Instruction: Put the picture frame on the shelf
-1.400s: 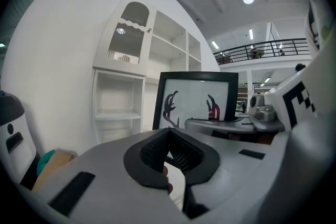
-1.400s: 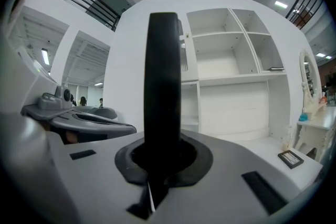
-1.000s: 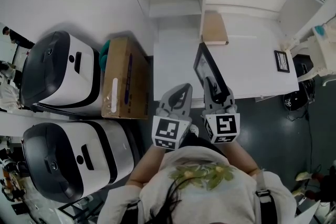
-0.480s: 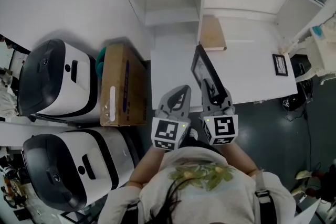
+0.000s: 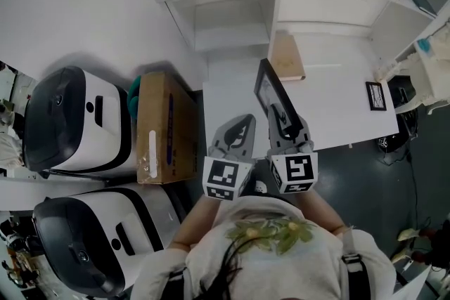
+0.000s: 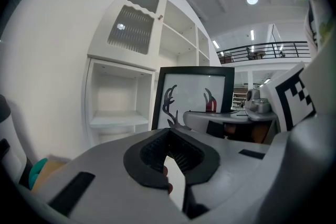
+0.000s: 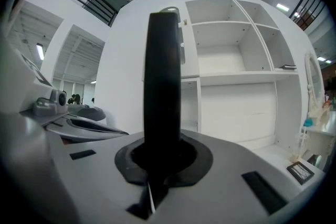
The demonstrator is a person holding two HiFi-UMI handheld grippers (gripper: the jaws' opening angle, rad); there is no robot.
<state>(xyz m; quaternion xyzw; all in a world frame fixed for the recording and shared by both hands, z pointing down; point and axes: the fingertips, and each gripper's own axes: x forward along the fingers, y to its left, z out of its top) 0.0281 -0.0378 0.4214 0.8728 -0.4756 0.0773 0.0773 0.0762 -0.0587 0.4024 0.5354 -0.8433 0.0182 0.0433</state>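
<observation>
The black-rimmed picture frame (image 5: pixel 273 96), which carries a deer-antler print, is standing upright in the air, gripped at its lower edge by the right gripper (image 5: pixel 283 124). The jaws are clenching the black rim. In the right gripper view that rim is rising edge-on, straight out from between the jaws. The left gripper (image 5: pixel 241 124) is hovering just beside the right one, and its jaws are pressing together with nothing between them. Its own view is looking past them at the printed face of the frame.

The frame is hanging over the near part of the white table (image 5: pixel 337 105), tilted in the head view toward the white shelf unit (image 5: pixel 225 10) against the wall. It is sitting on none of the shelves.

A small black-framed picture (image 5: pixel 376 95) is lying flat near the table's right end, well apart from the held frame. A flat tan board (image 5: pixel 287 56) is lying at the back of the table, near the shelf unit. A brown cardboard box (image 5: pixel 165 126) is sitting on the floor just left of the table, beside two white-and-black machines (image 5: pixel 77 116).
</observation>
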